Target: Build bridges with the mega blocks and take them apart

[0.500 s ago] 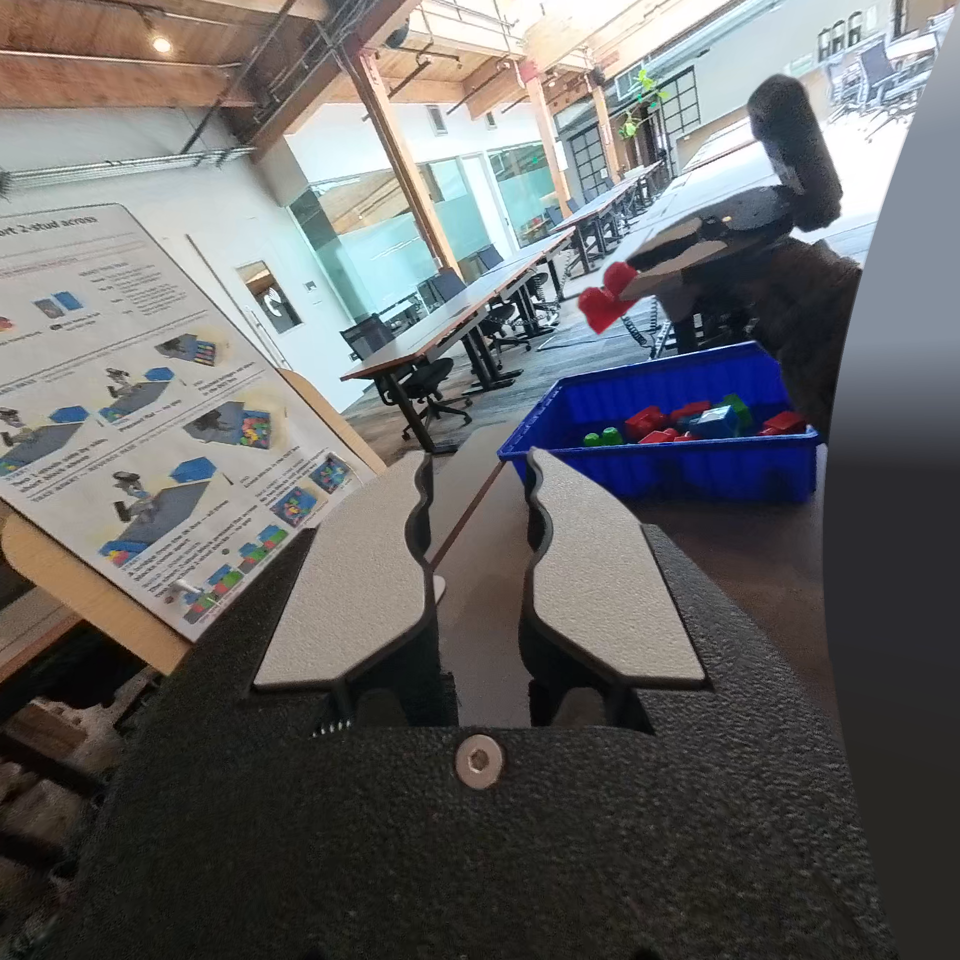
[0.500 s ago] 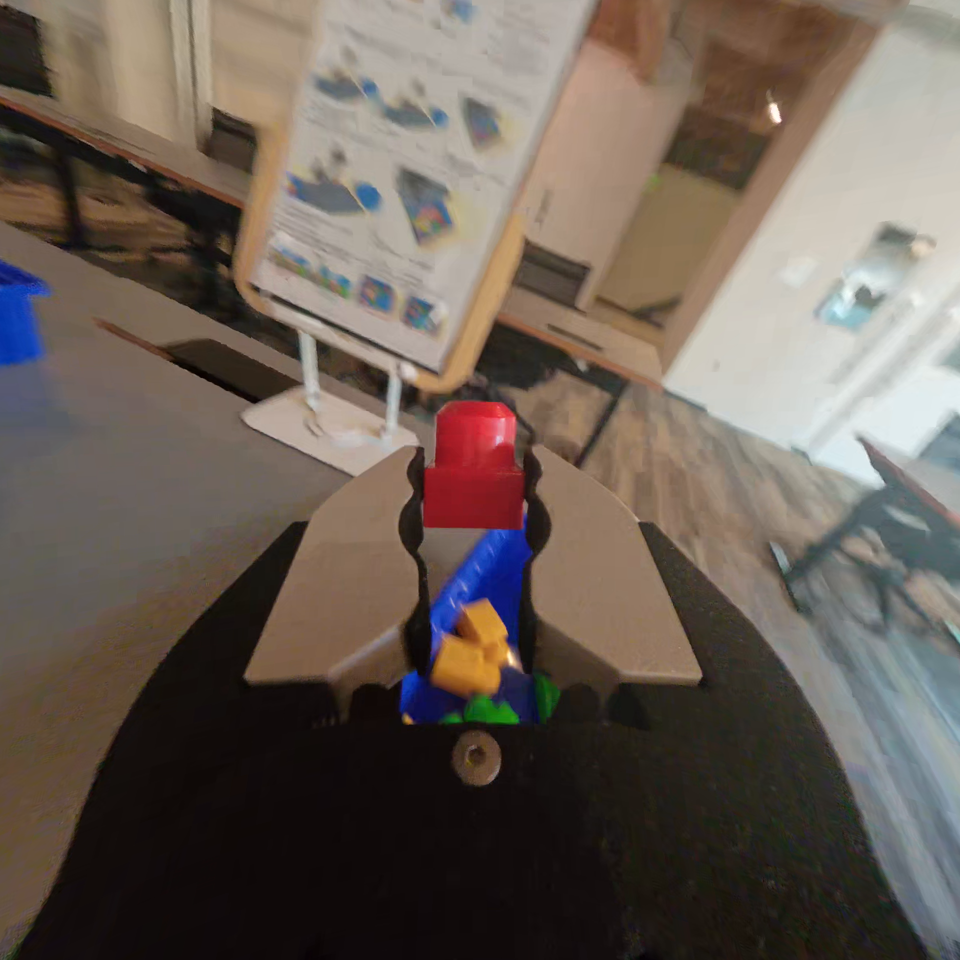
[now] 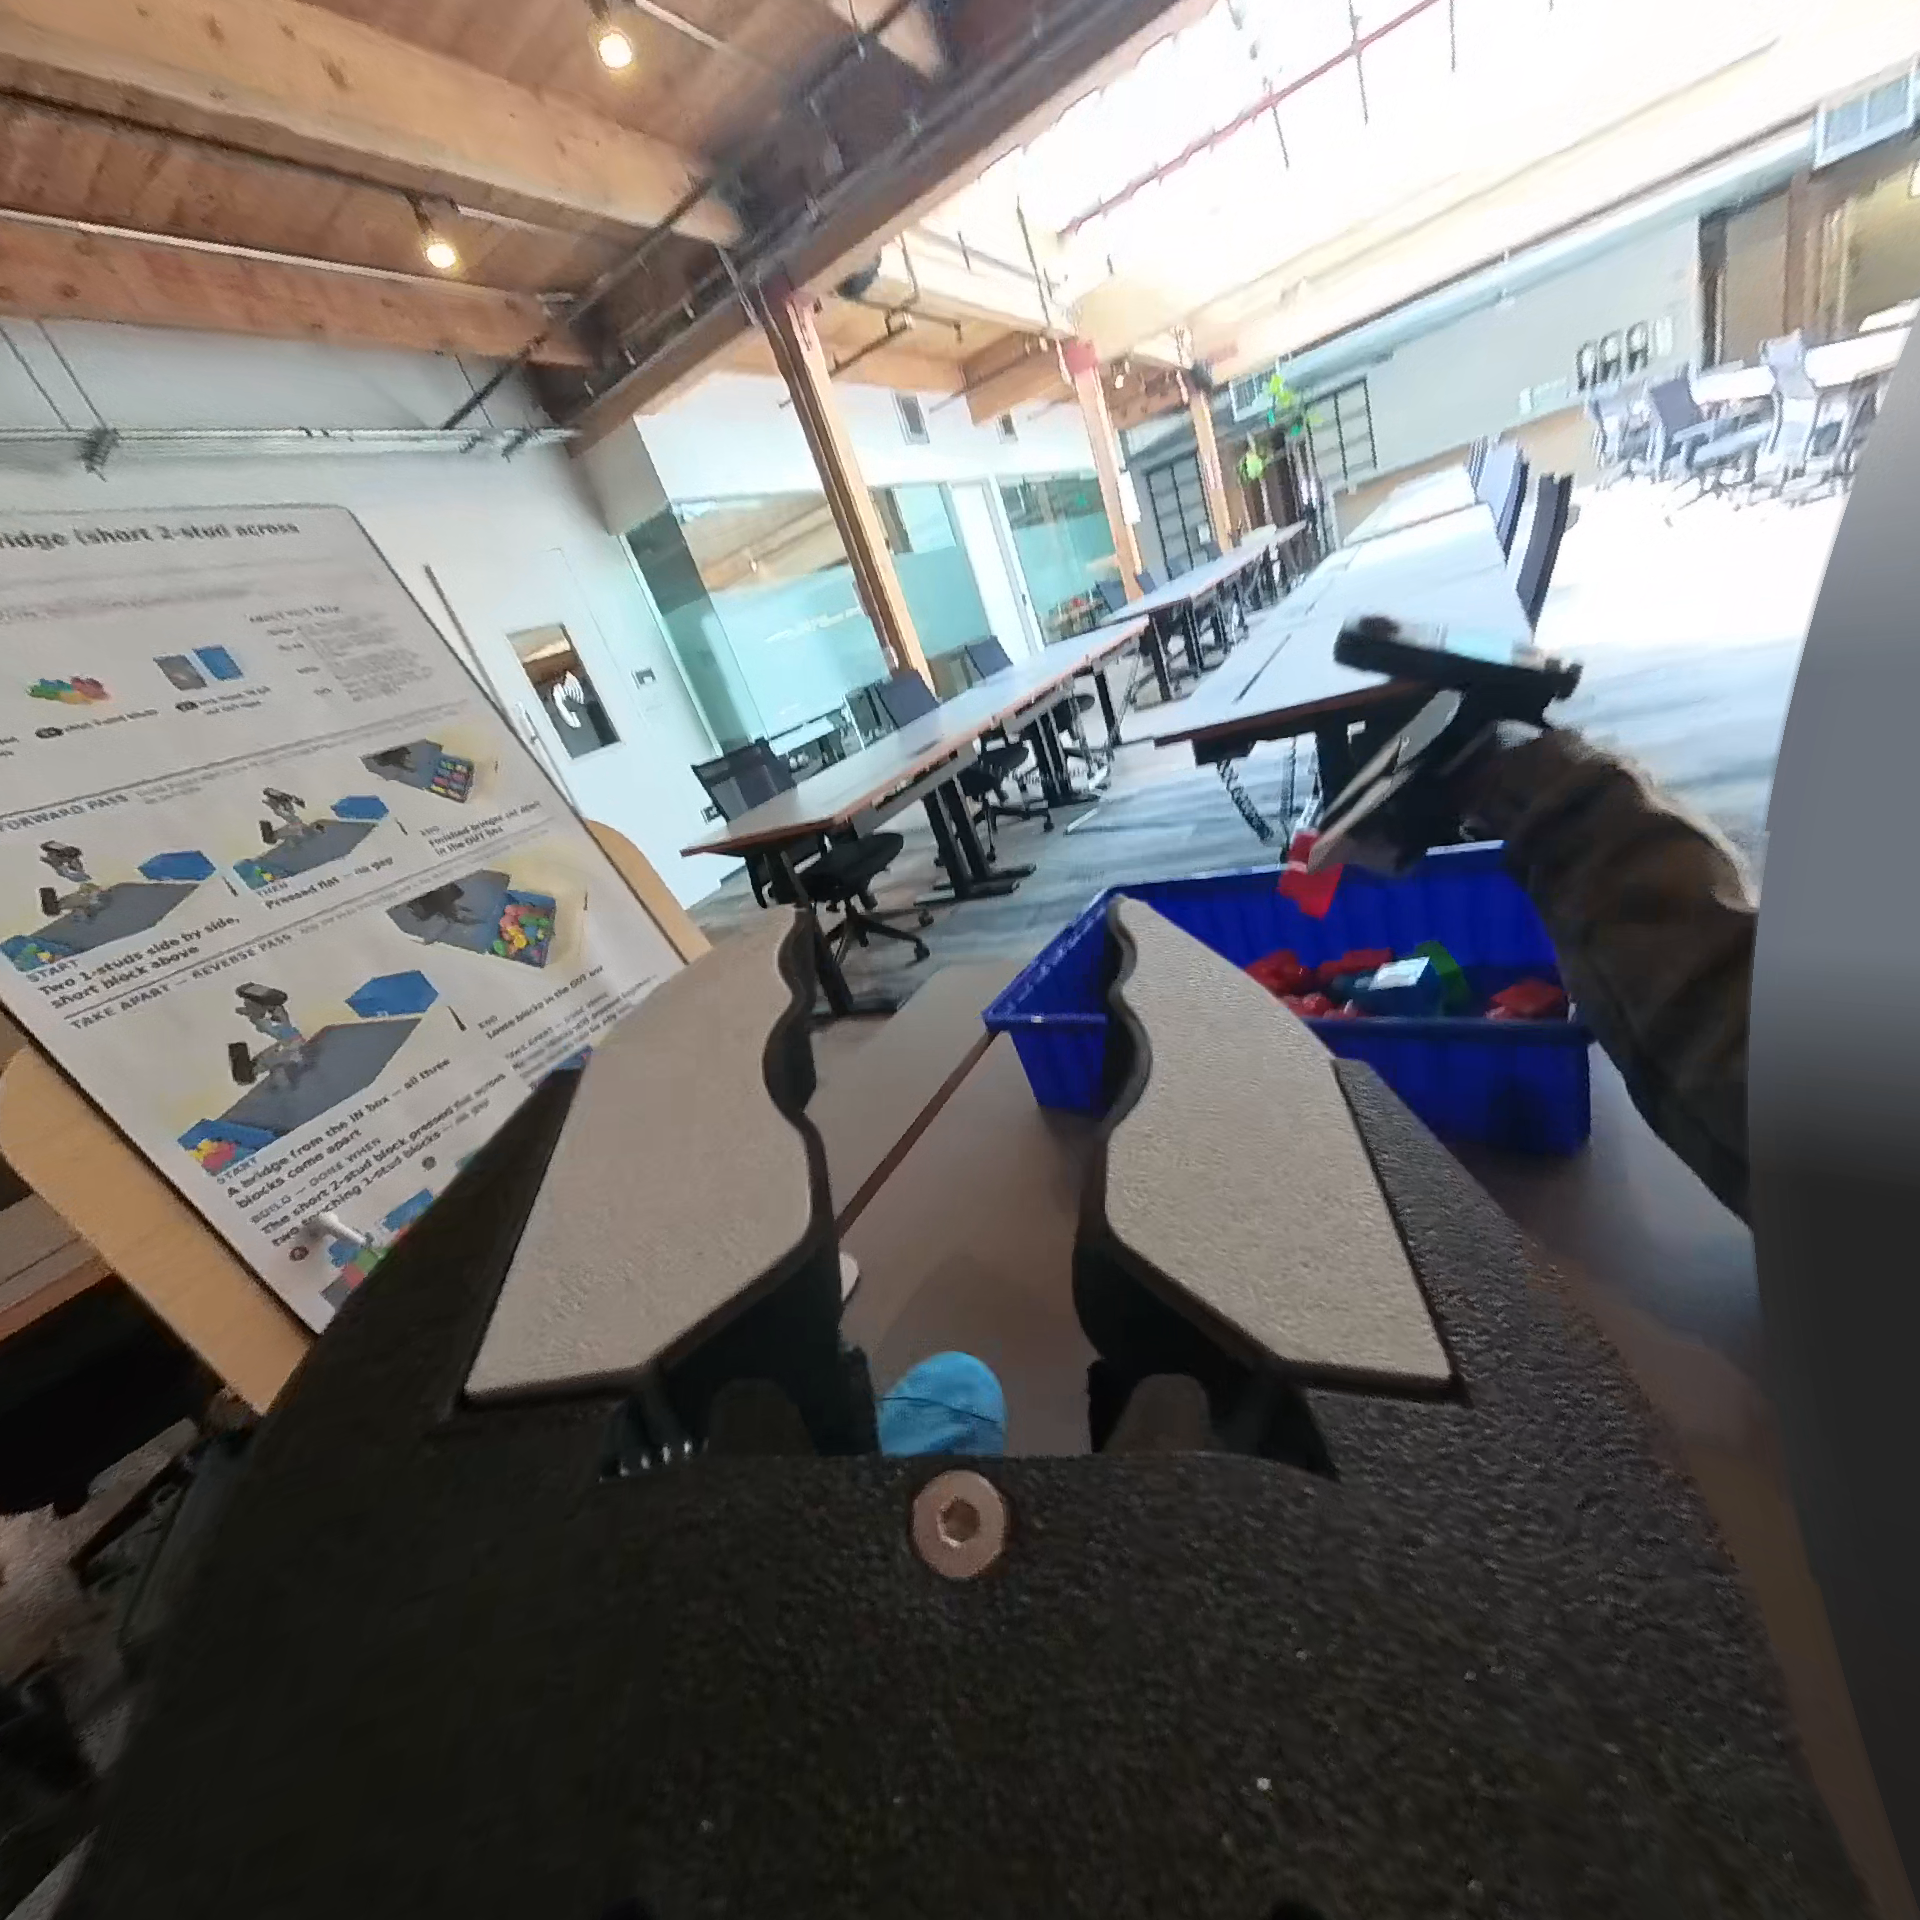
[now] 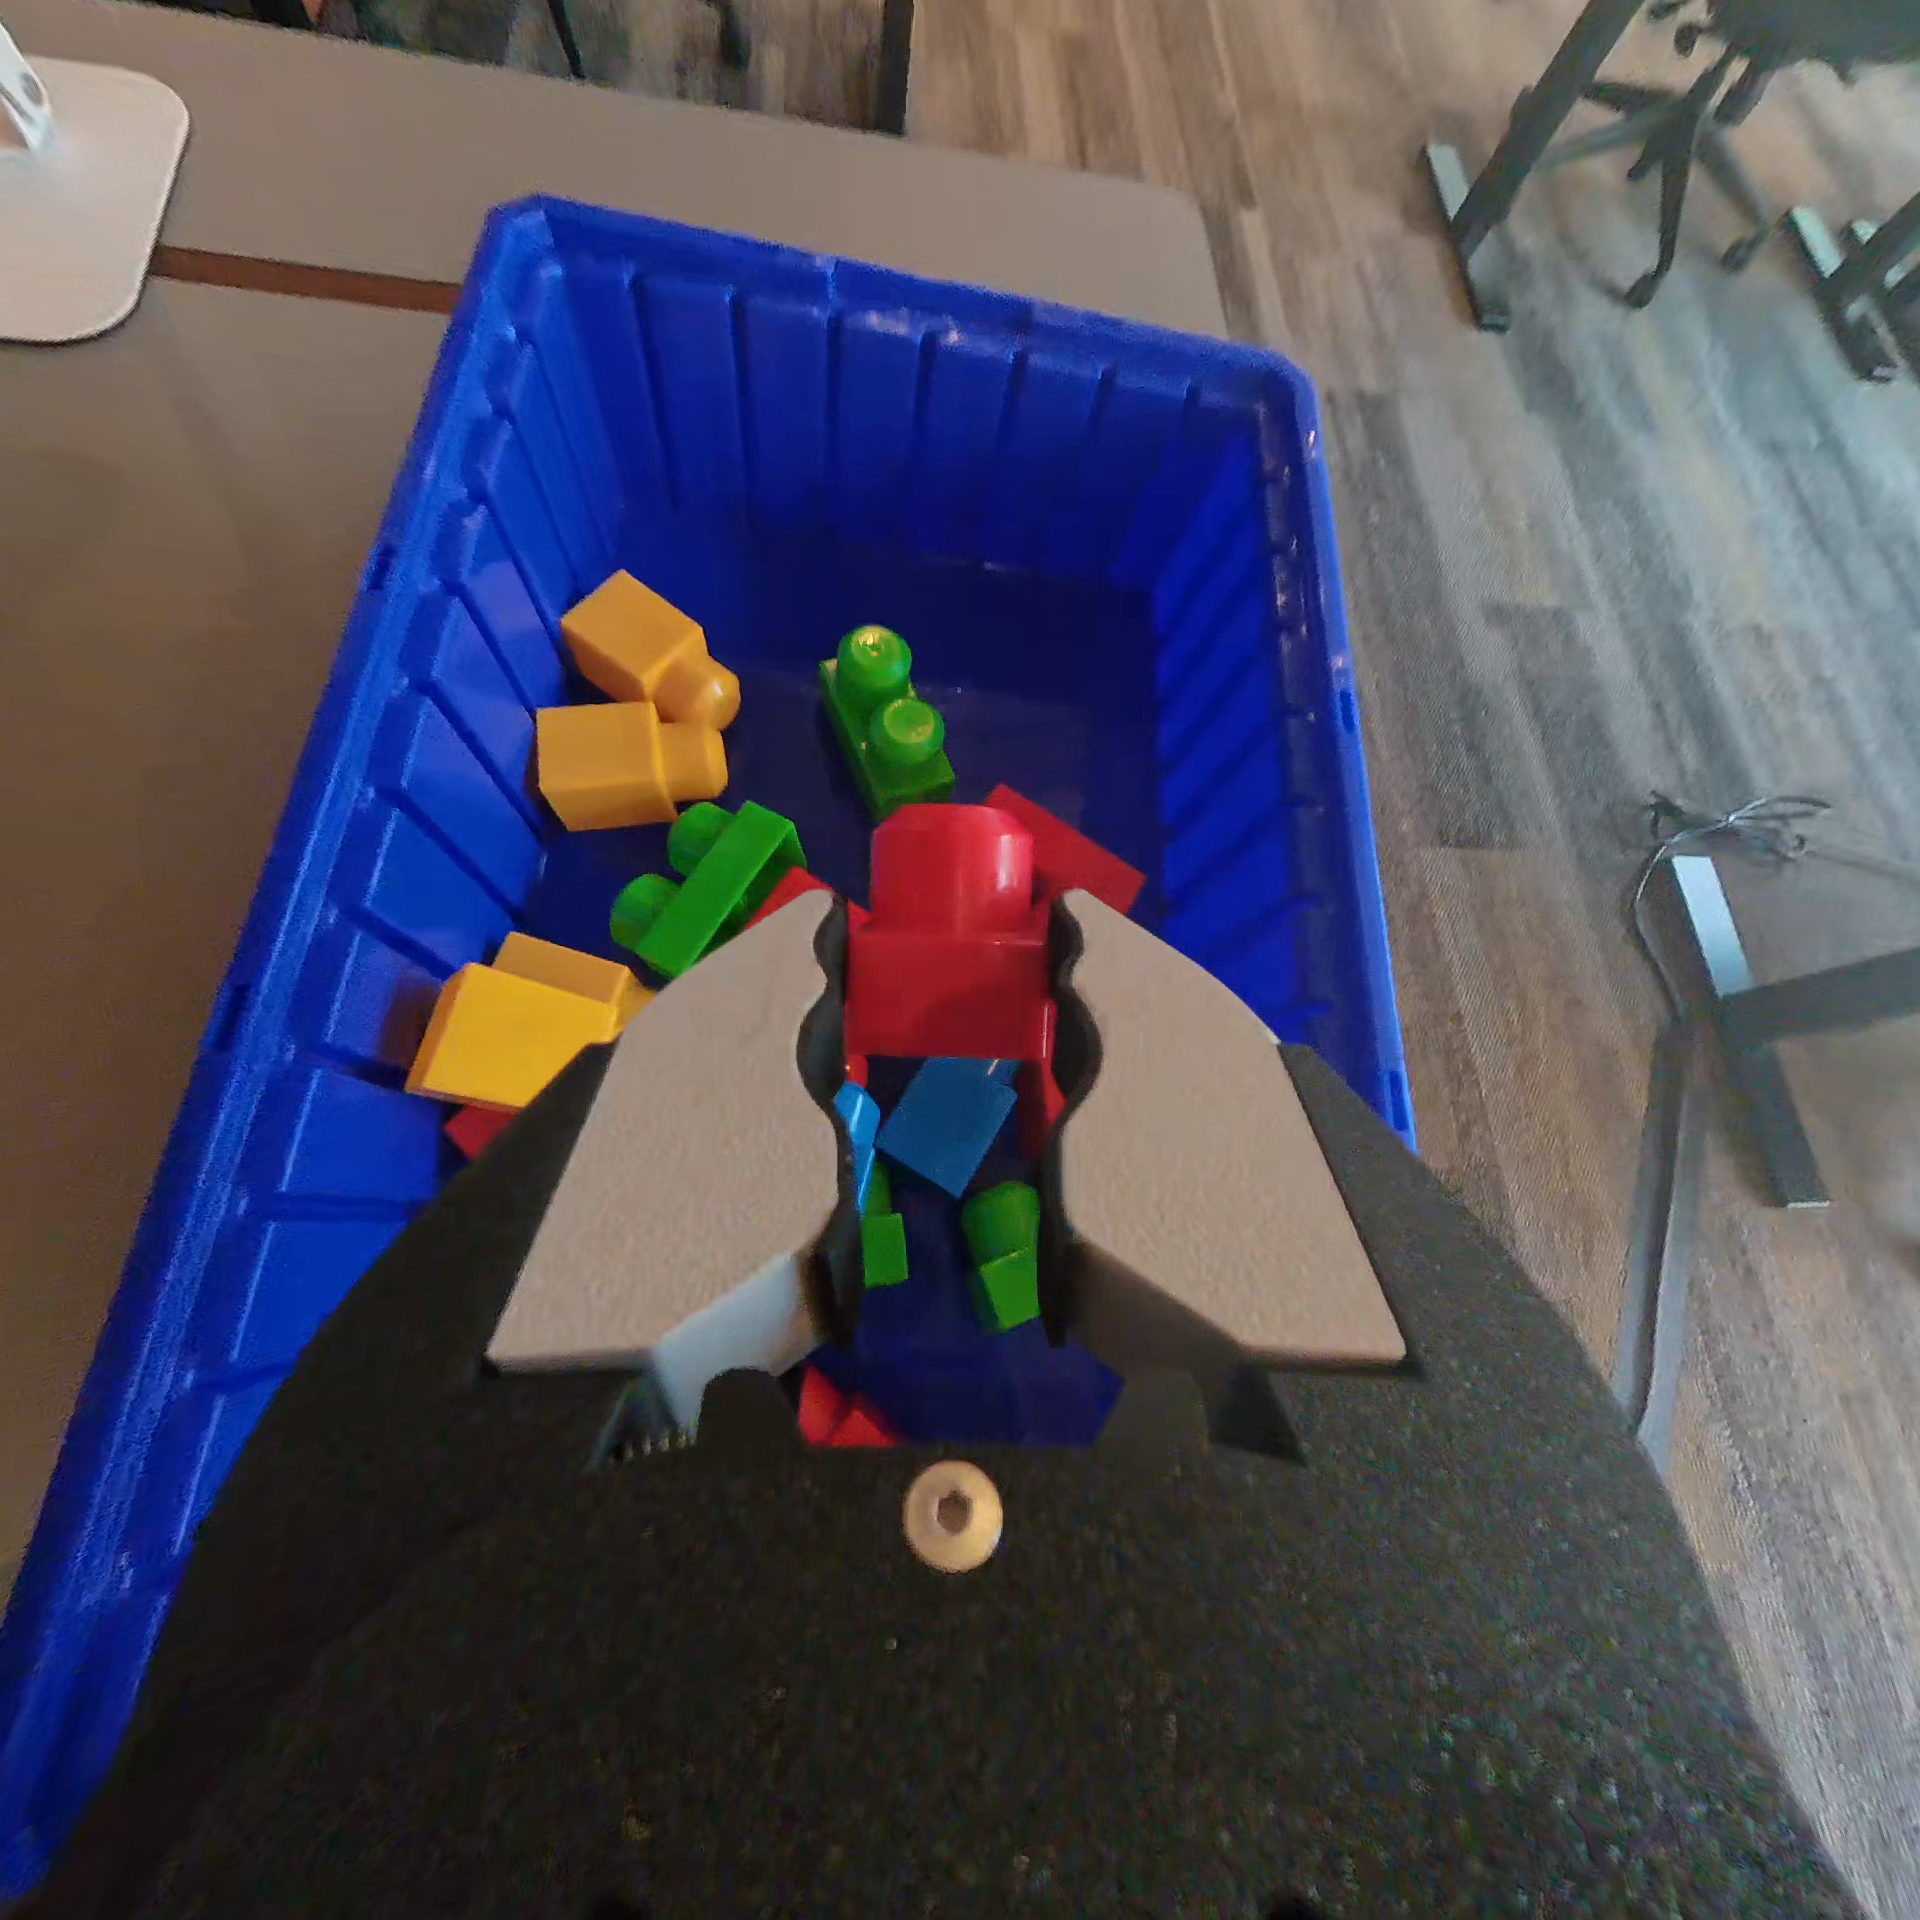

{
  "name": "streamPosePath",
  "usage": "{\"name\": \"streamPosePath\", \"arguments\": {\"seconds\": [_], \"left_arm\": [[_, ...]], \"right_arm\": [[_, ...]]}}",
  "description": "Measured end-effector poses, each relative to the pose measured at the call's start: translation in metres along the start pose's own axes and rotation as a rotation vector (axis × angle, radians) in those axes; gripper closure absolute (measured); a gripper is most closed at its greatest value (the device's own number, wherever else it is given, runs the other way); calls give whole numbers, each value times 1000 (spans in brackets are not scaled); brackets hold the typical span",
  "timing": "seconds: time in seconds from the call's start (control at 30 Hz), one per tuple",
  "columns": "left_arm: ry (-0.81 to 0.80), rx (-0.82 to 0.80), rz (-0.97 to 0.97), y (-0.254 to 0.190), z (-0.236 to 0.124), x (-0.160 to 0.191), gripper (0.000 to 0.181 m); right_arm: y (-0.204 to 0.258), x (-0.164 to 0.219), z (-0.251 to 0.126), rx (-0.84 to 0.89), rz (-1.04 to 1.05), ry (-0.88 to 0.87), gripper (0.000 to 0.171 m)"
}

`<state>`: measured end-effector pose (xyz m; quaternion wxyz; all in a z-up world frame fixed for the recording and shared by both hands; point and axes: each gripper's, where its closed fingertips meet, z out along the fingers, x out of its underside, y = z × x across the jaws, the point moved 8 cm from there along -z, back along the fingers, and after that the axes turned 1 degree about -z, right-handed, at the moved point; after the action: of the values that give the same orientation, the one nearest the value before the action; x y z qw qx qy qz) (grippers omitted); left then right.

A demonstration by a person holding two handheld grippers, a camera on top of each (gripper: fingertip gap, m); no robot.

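An open office is stretching behind the grey desk (image 3: 966, 1226). The right gripper (image 4: 945, 925), clenching a red block (image 4: 951, 966), is now tipping down over the blue bin (image 4: 727, 343), probably to drop it; the left gripper (image 3: 956, 966) is idling, released.

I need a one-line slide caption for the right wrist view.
Right gripper holds a red block above the blue bin of blocks.

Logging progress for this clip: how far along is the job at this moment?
No assembled bridge is in view. The right hand-held gripper is shut on a red one-stud block above the blue bin of loose blocks. The left hand-held gripper is open and empty. Whether it is building or dismantling can't be told.
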<state>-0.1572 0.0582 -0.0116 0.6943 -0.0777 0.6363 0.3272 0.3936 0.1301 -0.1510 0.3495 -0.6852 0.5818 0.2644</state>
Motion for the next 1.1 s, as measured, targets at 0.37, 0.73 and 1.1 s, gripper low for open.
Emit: {"name": "streamPosePath", "arguments": {"seconds": [0.37,0.73,1.1], "left_arm": [[-187,-131,-91,12,-15,-15,65],[-303,-162,-31,6,-42,-34,37],[-86,-456,143,0,-155,-25,98]], "right_arm": [[-1,1,4,-26,17,-10,112],[40,-57,-51,-284,-80,-635,94],[98,-95,-128,-707,-137,-1235,82]]}}
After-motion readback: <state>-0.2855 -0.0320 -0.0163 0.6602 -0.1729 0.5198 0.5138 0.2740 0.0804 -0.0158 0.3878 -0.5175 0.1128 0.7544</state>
